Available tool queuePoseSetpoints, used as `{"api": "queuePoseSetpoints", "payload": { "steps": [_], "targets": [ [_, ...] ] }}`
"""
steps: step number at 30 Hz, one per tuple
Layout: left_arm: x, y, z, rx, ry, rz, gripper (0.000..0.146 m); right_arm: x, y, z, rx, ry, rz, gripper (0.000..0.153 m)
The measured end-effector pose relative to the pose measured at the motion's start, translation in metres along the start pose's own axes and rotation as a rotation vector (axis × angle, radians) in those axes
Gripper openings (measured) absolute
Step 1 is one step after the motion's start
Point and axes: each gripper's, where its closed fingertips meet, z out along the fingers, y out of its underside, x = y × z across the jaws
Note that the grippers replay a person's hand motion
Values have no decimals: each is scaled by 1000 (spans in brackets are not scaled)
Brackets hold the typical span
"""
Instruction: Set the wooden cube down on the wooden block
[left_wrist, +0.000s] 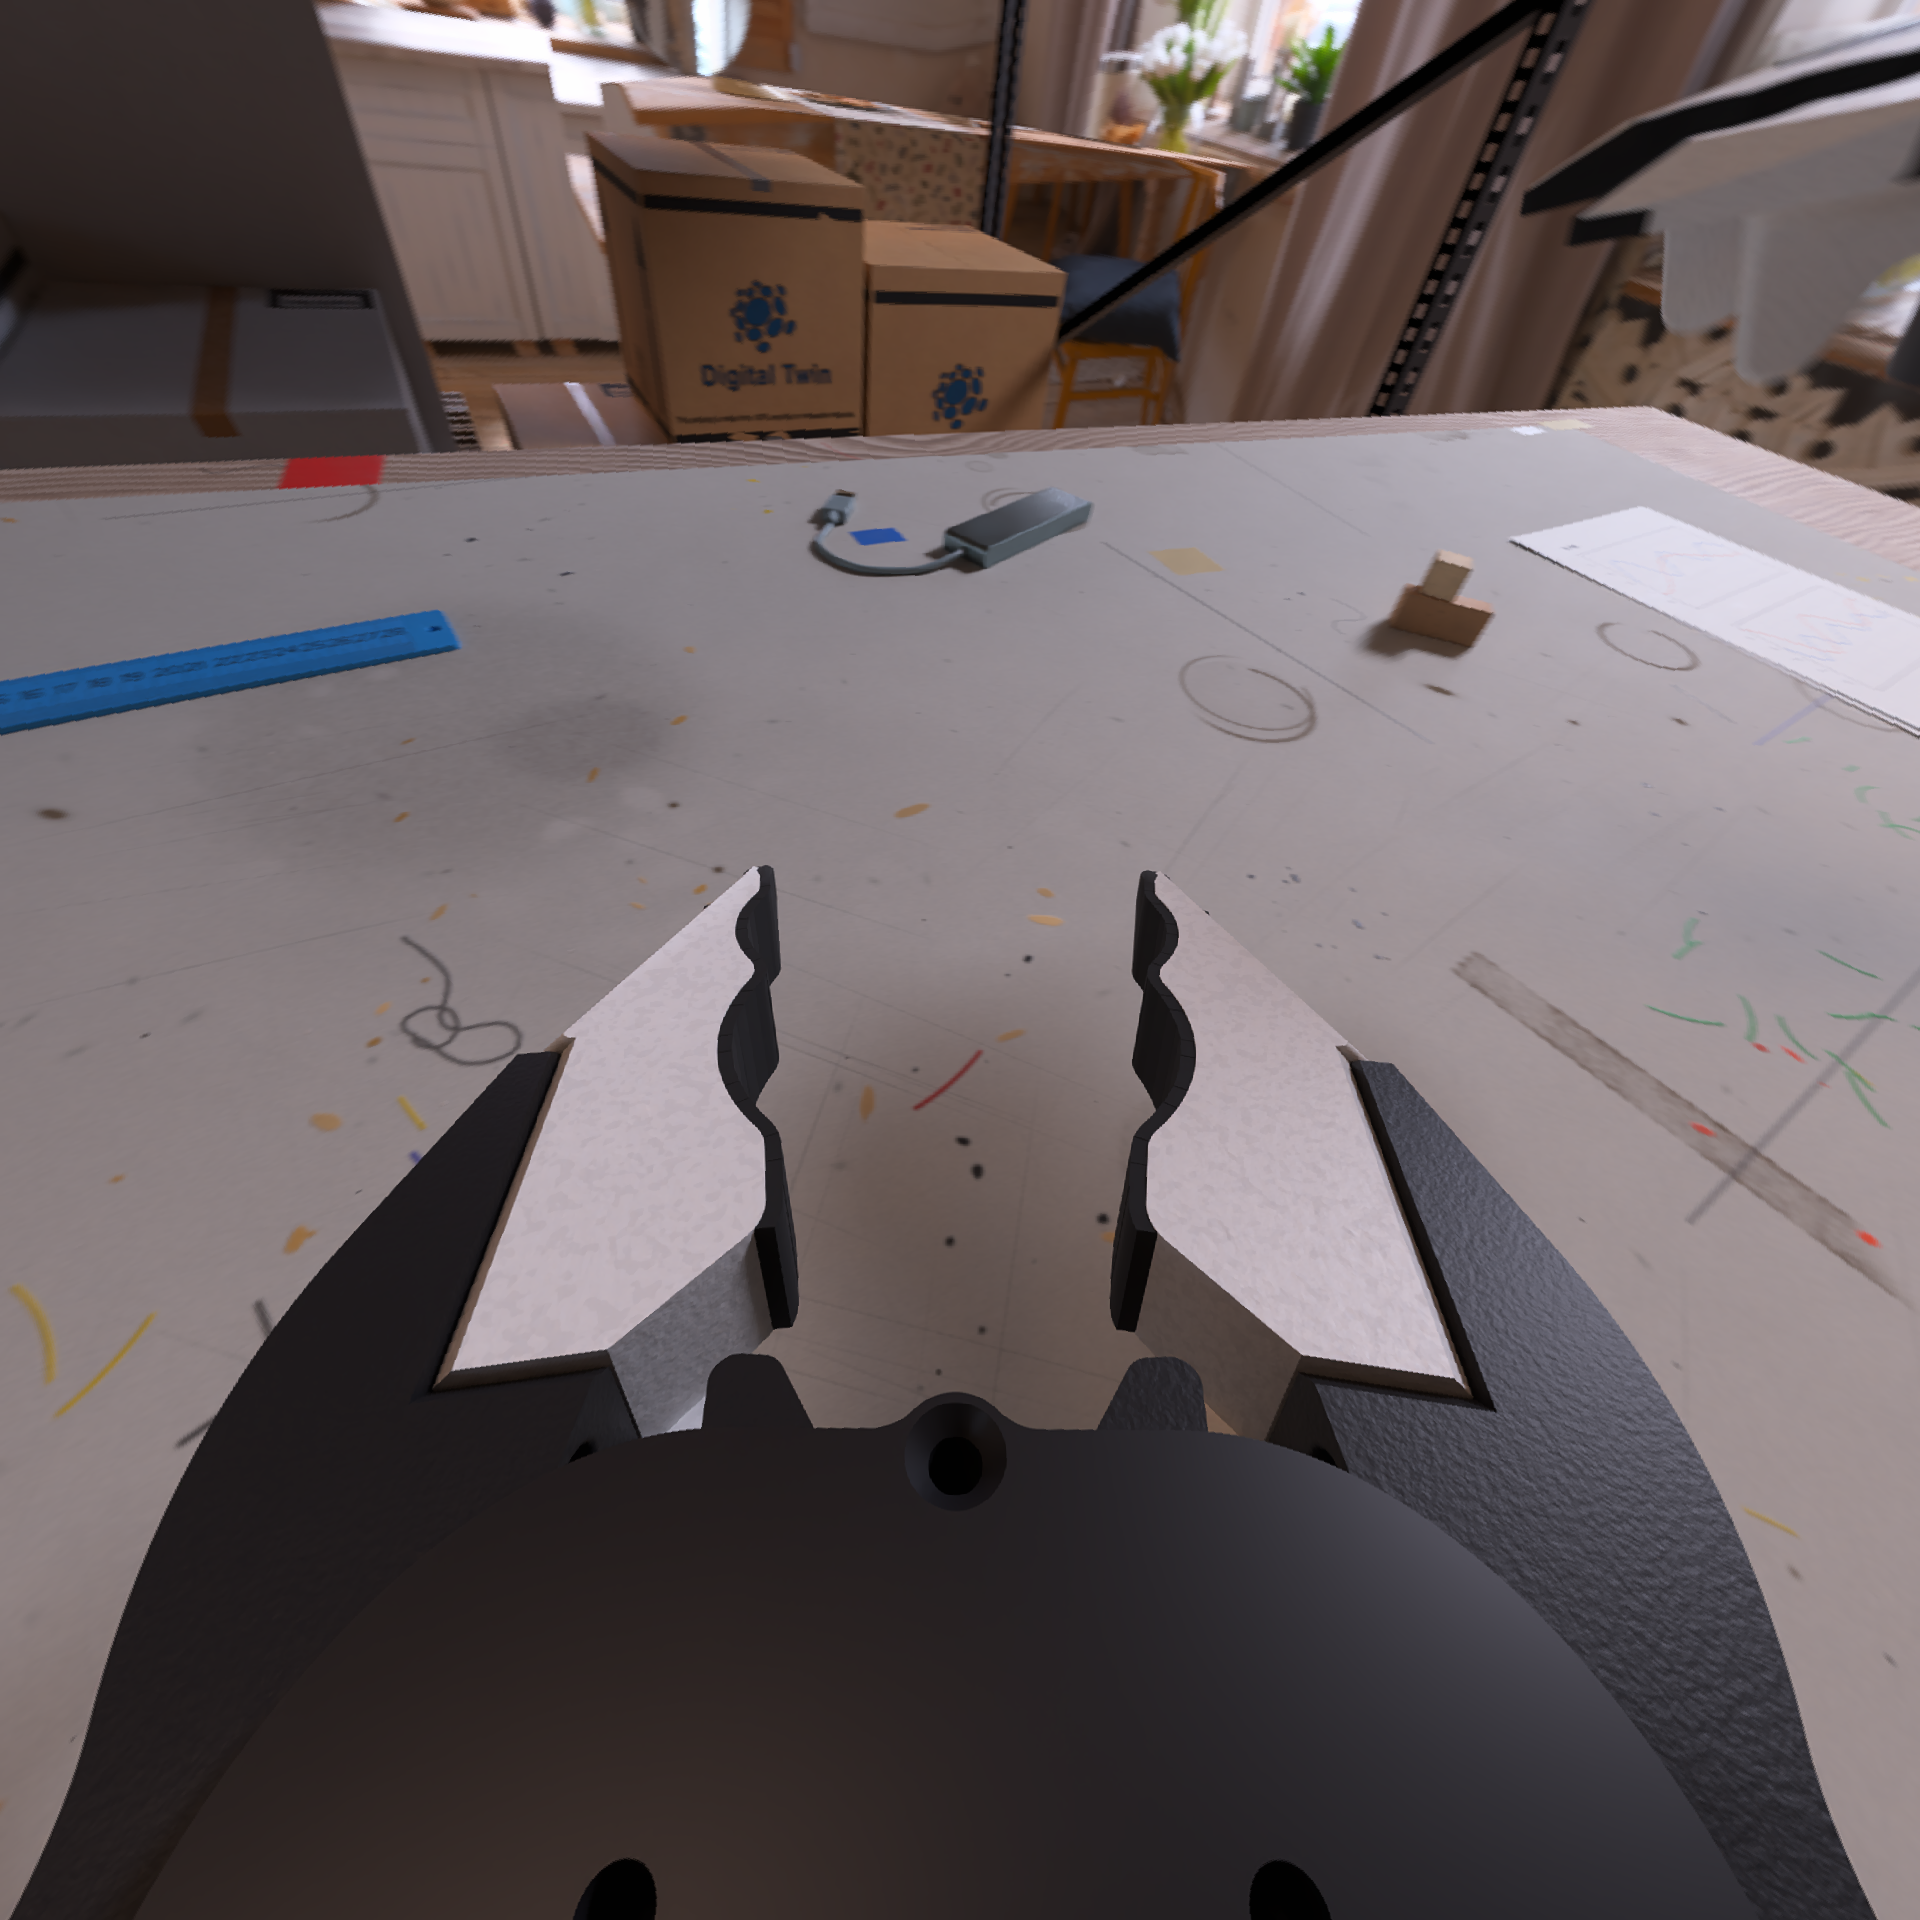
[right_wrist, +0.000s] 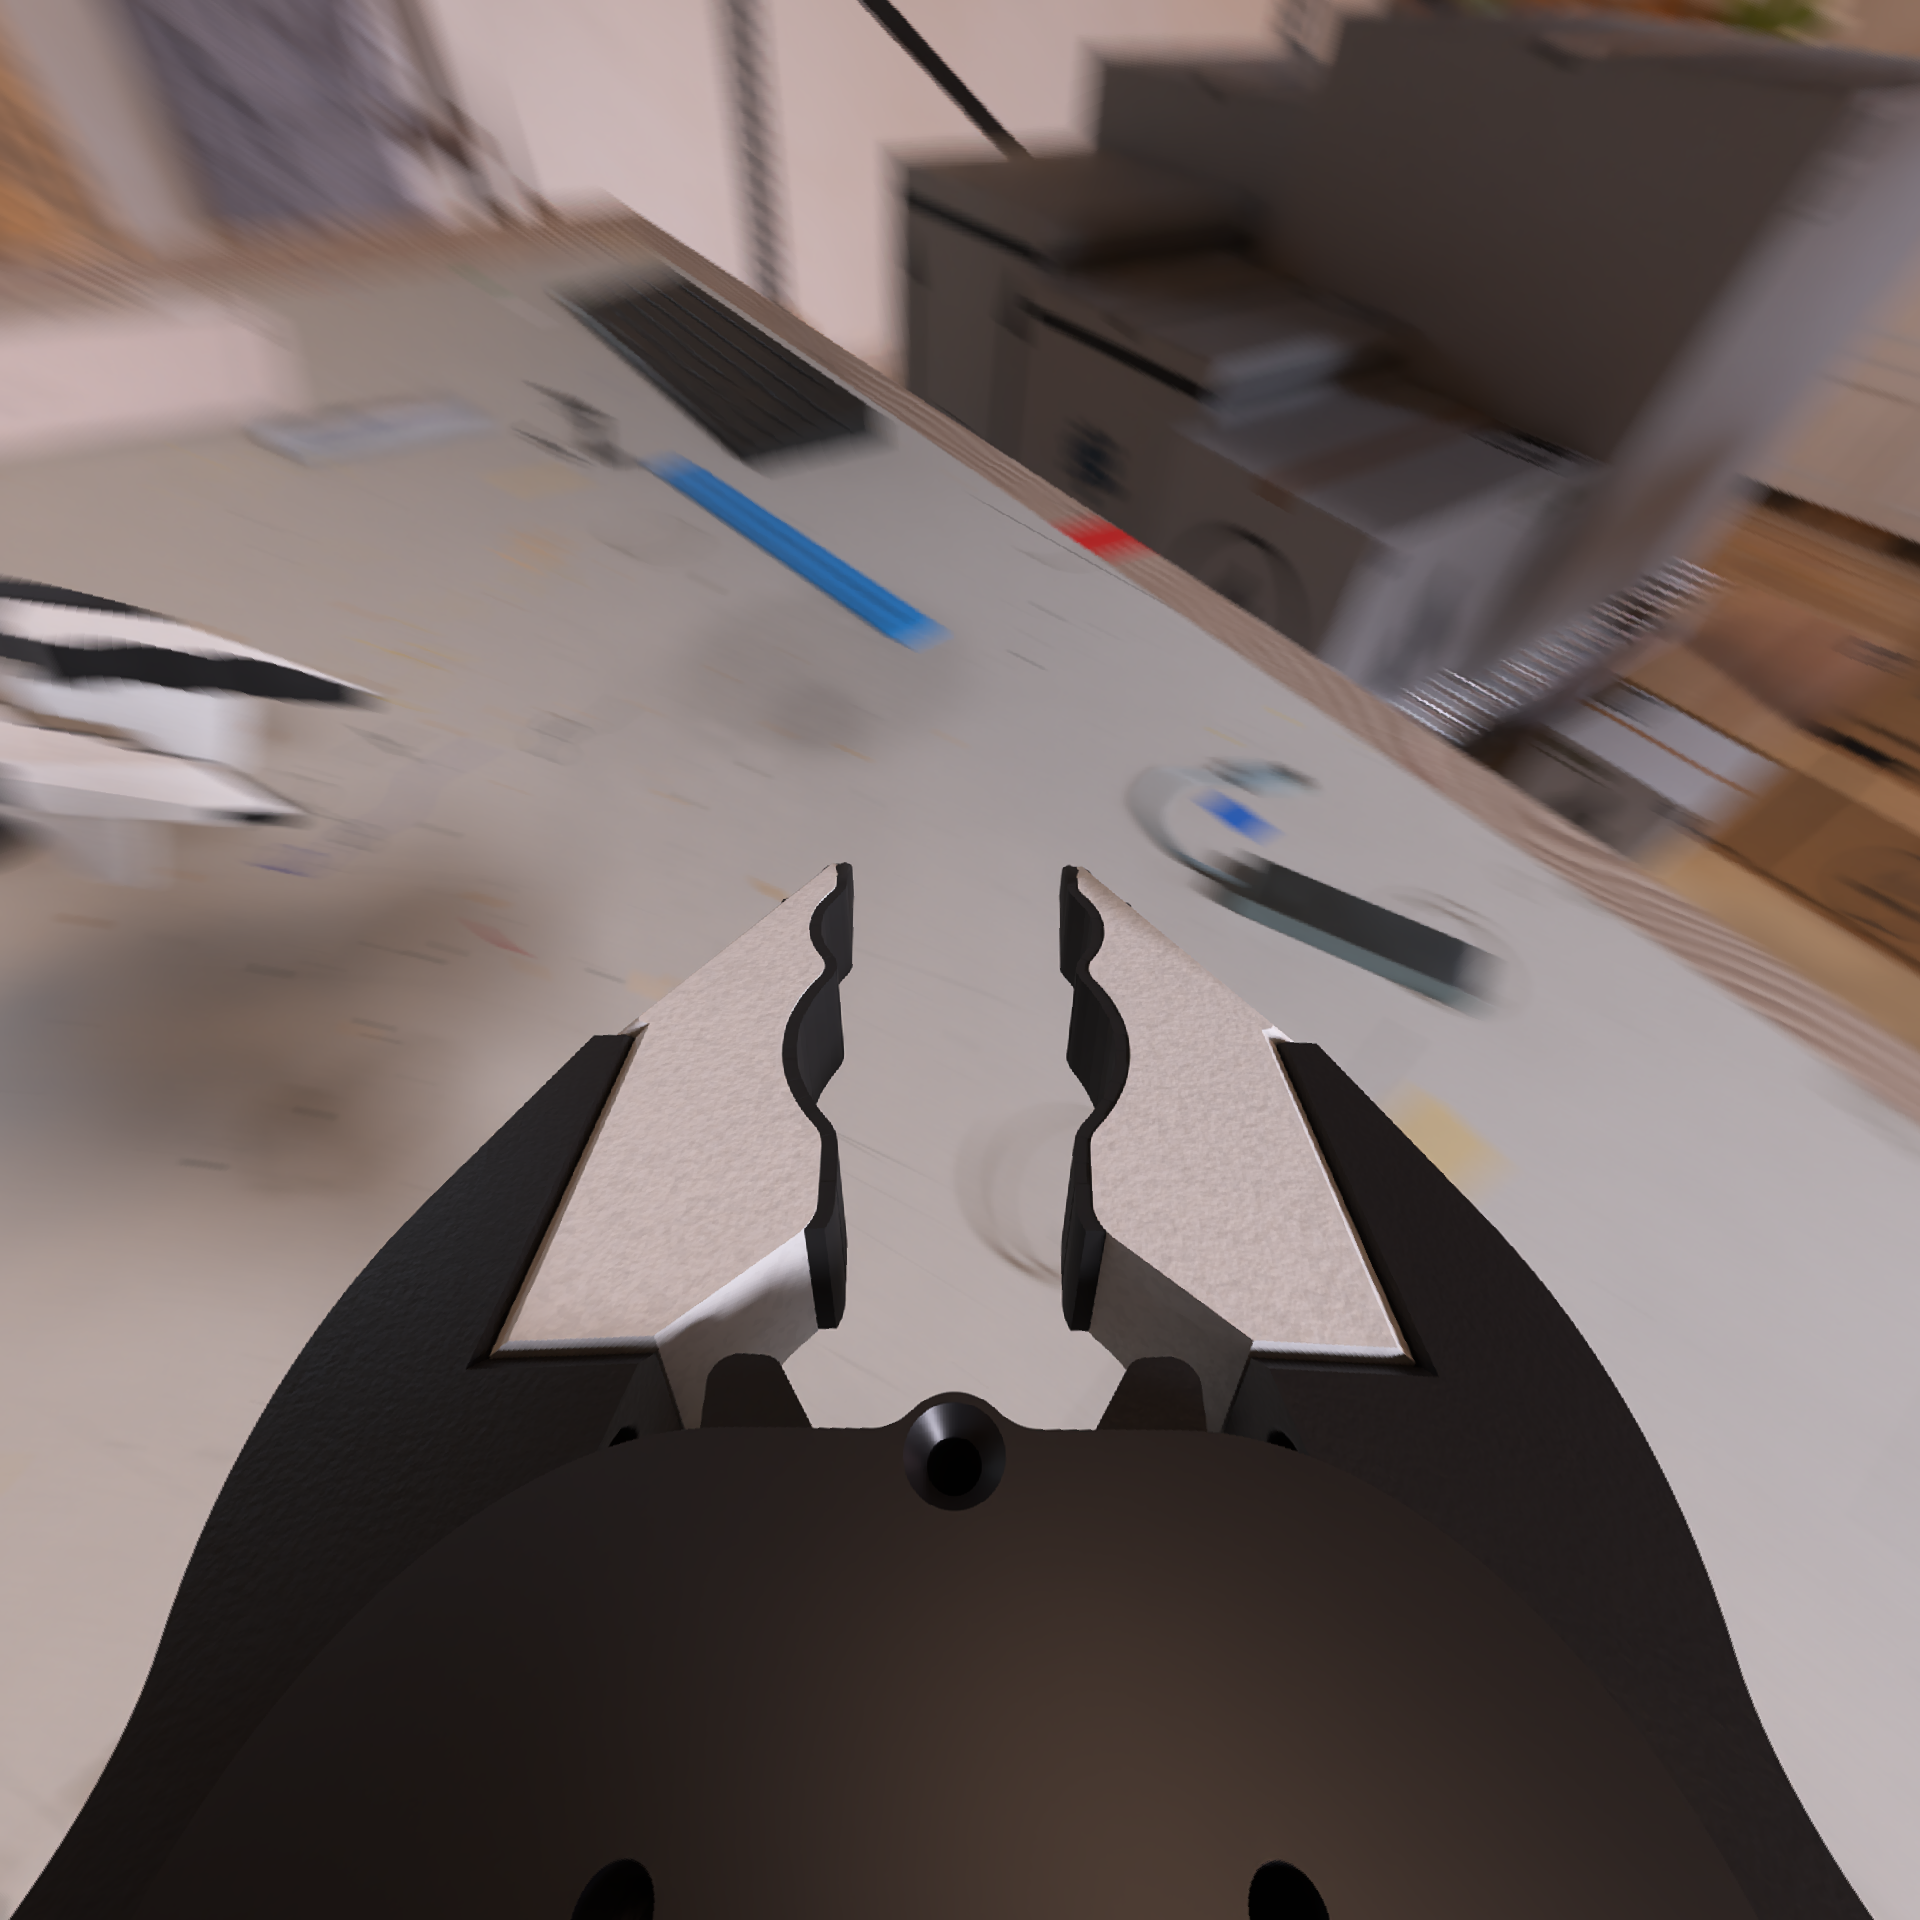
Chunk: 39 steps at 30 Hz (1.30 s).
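In the left wrist view a small pale wooden cube (left_wrist: 1447, 575) rests on top of a flat wooden block (left_wrist: 1439, 618) at the far right of the grey table. My left gripper (left_wrist: 954, 878) is open and empty, low over the table's middle, far from both. The right gripper (left_wrist: 1766, 239) shows at the top right of that view, high above the table. In the right wrist view, which is blurred by motion, my right gripper (right_wrist: 956, 873) is open and empty above the table. The cube and block do not show there.
A blue ruler (left_wrist: 223, 665) lies at the left and a grey USB hub with cable (left_wrist: 1013, 528) at the back centre, both also in the right wrist view (ruler (right_wrist: 800, 551), hub (right_wrist: 1351, 925)). A white paper sheet (left_wrist: 1745, 597) lies at the right edge. Cardboard boxes (left_wrist: 748, 291) stand beyond the table.
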Motion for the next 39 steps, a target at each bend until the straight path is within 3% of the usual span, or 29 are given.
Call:
{"api": "queuePoseSetpoints", "payload": {
  "steps": [3,6,10,19,24,26,28,31,34,39],
  "targets": [
    [-12,1,0,6,-84,5,68,-94,1,45,145,-211,92,40],
    [-23,4,-1,14,-168,-8,66,-130,25,88,172,-180,105,40],
    [-31,12,-1,-10,-227,-4,65,-119,46,111,150,-9,53,39],
    [-34,14,-2,-13,-255,35,64,-118,63,112,105,21,16,37],
    [-33,15,-2,-20,-260,62,64,-121,51,86,153,33,4,37],
    [-31,17,-1,-27,-238,43,64,-107,41,47,209,130,-41,38],
    [-27,18,0,-36,-211,25,64,-74,42,-5,271,311,-32,38],
    [-19,18,2,-37,-181,30,64,-19,74,-59,264,481,126,37],
    [-11,16,4,-39,-164,58,65,10,112,-64,140,531,187,44],
    [-2,21,10,-62,-146,73,65,-1,125,-34,70,388,275,47]
  ]
}}
